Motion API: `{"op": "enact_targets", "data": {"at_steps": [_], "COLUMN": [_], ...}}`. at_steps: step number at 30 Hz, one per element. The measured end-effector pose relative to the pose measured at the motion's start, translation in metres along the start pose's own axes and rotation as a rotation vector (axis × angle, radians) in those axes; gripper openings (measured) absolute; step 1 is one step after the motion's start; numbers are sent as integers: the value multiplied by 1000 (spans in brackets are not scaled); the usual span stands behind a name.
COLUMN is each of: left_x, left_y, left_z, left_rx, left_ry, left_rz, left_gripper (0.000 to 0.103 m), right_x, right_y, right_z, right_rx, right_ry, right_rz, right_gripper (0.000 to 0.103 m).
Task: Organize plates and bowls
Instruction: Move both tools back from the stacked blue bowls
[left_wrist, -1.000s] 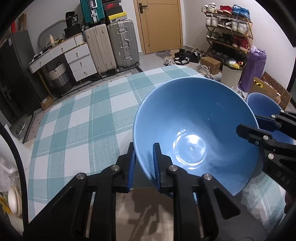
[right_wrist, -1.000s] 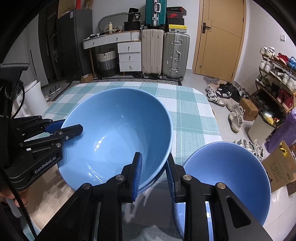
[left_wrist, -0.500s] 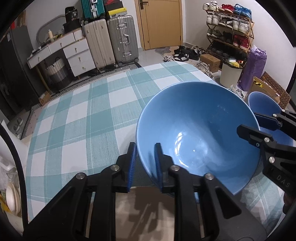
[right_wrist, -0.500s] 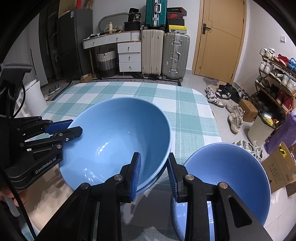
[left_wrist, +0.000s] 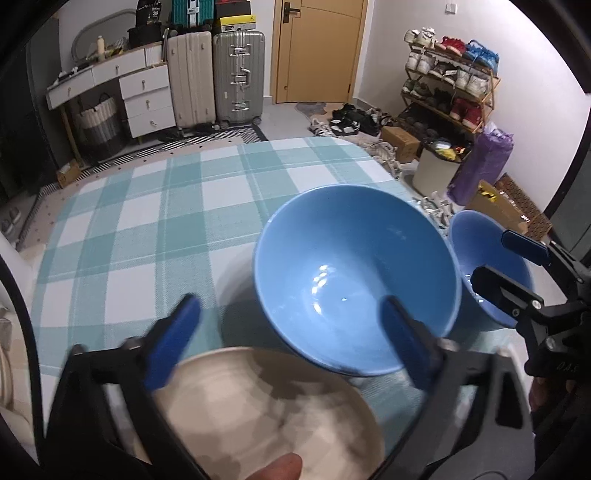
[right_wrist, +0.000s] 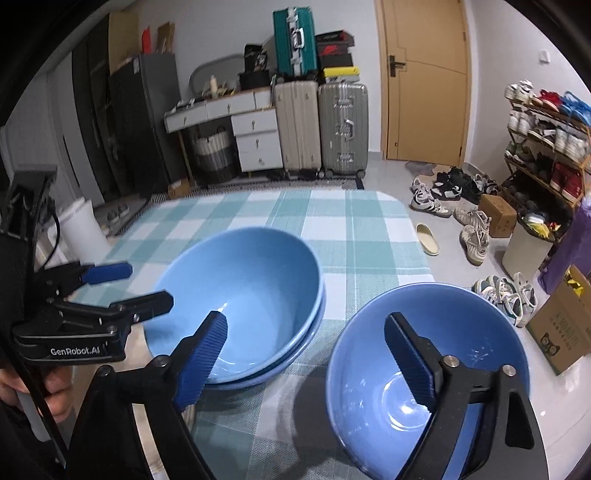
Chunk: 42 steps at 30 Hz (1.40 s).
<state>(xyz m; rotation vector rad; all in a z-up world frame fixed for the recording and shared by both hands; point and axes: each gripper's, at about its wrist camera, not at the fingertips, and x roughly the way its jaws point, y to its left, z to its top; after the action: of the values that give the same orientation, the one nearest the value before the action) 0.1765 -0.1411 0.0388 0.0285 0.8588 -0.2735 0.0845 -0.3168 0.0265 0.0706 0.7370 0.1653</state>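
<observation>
A large blue bowl (left_wrist: 354, 273) rests nested in another blue bowl on the checked tablecloth (left_wrist: 147, 221); in the right wrist view (right_wrist: 240, 295) both rims show. A second blue bowl (right_wrist: 424, 369) stands right of the stack, also seen in the left wrist view (left_wrist: 480, 258). My left gripper (left_wrist: 291, 343) is open and empty just before the stack, above a beige plate (left_wrist: 266, 417). My right gripper (right_wrist: 306, 354) is open and empty, its jaws spread between the stack and the second bowl.
The table's right edge (right_wrist: 417, 236) drops to a floor with shoes (right_wrist: 472, 236) and a cardboard box (right_wrist: 561, 328). Suitcases (right_wrist: 321, 125), drawers and a door stand at the far wall. A white bin (right_wrist: 81, 229) stands left of the table.
Both grippers have let go of the blue bowl's rim and opened wide. The bowl now sits nested on the bowl beneath it. Both grippers have drawn back a little.
</observation>
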Motion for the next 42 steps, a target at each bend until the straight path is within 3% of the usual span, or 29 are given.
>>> {"op": "enact_targets", "data": {"at_steps": [4,14,23,26,29,35,42], "left_x": [-12,-28,-26,-28,-28,-12,7], "left_y": [-11,-54,-96,-113,-126,-149,-165], "left_z": [-3,-13,-20,-24,-27,-32,-33], "left_rx": [8,26,81,116,136,106,89], "left_ry": [-13,-7,33,36,36,134,173], "left_rz": [-38,-175,-276,-334,-362,-453,-444], "left_gripper": [102,102,101,96,85,59,56], "right_x": [-21,-81,-111,-115,-117,-121,-118], "right_y": [-14,-50,-80,-88,-96,-115,-132], "right_z": [-1,-27,-51,-57,-62,-73,-87], "right_rx": [45,165,224,231,247,285,330], "right_ry": [-53,-156,-166,-165,-160,-156,-125], "right_rz": [1,-42,-113,-130,-145,-181,-188], "right_gripper": [101,102,102,102,102,102,102]}}
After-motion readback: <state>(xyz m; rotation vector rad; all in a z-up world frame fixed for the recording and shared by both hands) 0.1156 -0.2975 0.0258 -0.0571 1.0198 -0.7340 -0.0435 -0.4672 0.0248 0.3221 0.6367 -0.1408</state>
